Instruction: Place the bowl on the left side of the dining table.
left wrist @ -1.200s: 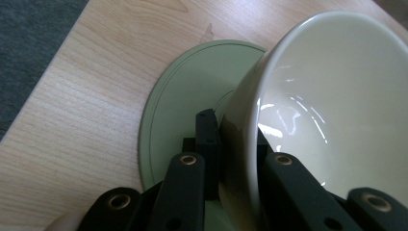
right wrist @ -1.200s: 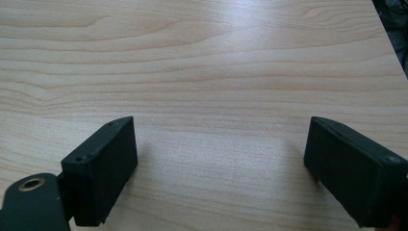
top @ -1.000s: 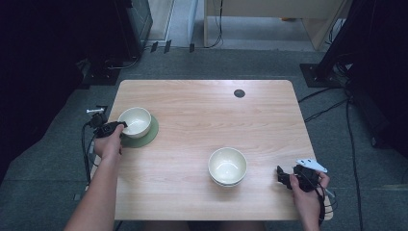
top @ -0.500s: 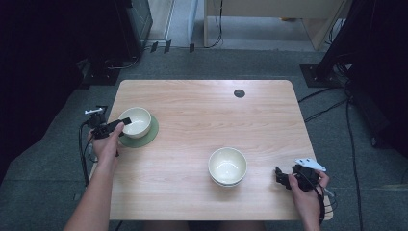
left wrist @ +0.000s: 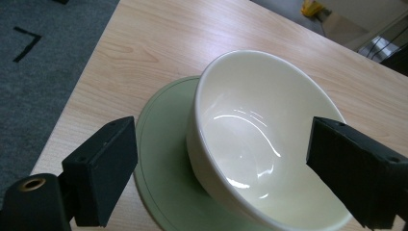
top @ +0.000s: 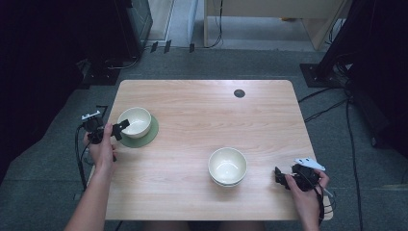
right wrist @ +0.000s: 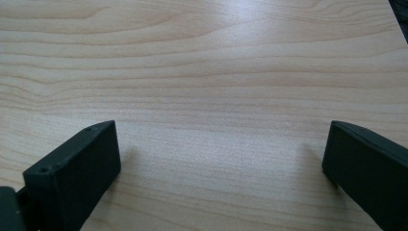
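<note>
High view: the left gripper [top: 120,128], jaws just opened wide, sits beside a cream glazed ceramic bowl [top: 135,121] on a round green saucer [top: 148,135]. Another stack of bowls [top: 227,166] stands near the right gripper [top: 278,175]; one saucer.

Left gripper view: the bowl [left wrist: 260,139] looks stiff, slippery and breakable; its rim seems the best hold.

Right gripper view: jaws have been spreading over the bare wooden table [right wrist: 207,72].

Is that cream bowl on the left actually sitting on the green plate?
Touching. In the left gripper view the cream bowl rests directly on the green plate, no gap beneath.
</note>
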`<state>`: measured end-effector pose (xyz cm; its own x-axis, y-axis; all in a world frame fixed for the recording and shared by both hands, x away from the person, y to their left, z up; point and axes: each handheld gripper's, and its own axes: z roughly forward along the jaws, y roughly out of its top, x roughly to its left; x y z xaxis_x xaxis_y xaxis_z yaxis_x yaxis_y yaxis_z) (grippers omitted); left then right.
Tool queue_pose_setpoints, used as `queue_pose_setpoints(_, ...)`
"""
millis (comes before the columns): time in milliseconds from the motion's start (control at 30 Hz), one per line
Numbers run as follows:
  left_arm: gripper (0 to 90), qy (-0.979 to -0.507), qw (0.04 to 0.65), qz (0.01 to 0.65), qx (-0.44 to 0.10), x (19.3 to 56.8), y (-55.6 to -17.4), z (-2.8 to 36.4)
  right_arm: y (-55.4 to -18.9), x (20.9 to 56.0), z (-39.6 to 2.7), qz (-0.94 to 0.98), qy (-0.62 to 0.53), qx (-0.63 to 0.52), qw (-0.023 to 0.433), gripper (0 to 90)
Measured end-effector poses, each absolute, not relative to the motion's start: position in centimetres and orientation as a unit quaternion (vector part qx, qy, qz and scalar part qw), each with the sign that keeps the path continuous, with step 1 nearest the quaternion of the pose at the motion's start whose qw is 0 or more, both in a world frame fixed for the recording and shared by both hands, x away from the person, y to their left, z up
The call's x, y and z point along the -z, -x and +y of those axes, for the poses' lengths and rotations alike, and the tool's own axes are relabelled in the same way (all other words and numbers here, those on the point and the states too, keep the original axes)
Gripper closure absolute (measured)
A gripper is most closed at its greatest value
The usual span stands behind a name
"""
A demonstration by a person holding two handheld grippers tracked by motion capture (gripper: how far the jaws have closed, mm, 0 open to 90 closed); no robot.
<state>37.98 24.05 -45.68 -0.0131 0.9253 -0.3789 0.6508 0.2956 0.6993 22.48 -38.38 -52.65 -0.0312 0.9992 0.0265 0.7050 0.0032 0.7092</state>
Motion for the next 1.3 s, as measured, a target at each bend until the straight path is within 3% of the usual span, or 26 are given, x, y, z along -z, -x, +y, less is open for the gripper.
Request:
queue_pose_setpoints(633, 10.8, -0.598, 0.432, 0.639, -0.217, 45.1, -33.3, 23.4, -22.5, 52.6, -38.4, 0.658, -0.648, -0.284, 0.259, 0.0)
queue_pose_setpoints(1300, 10.8, -0.626, 0.444, 0.598, -0.230, 45.1, -29.1, 21.6, -22.5, 52.6, -38.4, 0.658, -0.648, -0.283, 0.259, 0.0)
